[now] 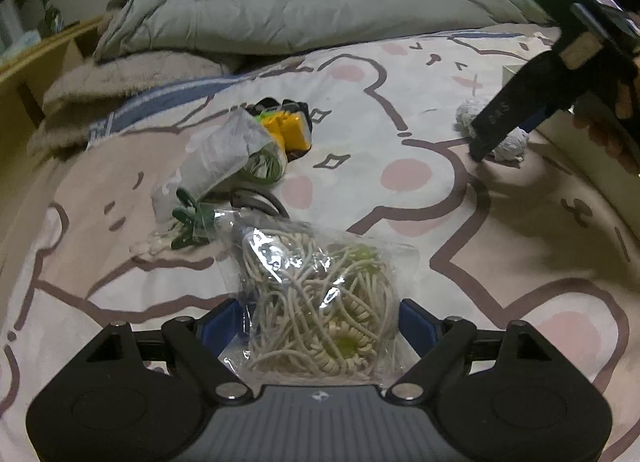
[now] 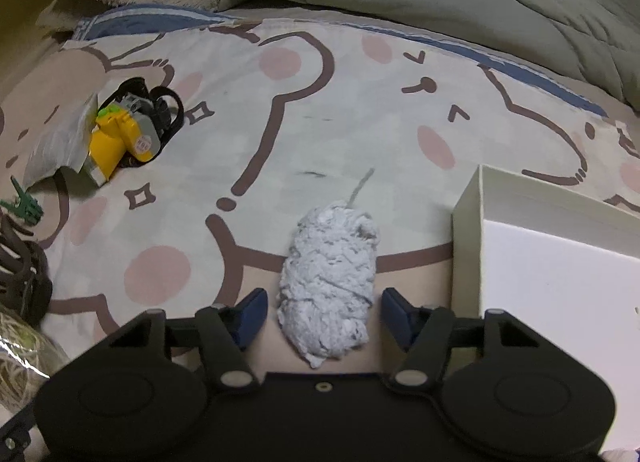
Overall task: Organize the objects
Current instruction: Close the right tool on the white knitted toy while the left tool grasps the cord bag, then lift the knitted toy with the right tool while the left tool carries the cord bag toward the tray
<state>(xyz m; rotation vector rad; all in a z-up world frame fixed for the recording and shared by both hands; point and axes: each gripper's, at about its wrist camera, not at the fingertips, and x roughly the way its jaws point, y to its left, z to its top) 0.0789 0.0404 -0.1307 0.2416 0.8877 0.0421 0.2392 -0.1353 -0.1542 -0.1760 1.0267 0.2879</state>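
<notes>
Yarn skein [image 2: 330,282] sits between wide-open right gripper [image 2: 320,316] jaws, untouched: close mid-bundle, then lift to white box [image 2: 466,230] at right; left gripper [image 1: 322,326] open around bagged cord [image 1: 320,302].

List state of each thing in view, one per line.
left gripper: open, straddling bag
bag of cords: sealed-looking, lying flat on bed
right gripper: open, straddling yarn
yarn bundle: wound, one strand loose
white box: open, no lid
yellow toy: lying on side
</notes>
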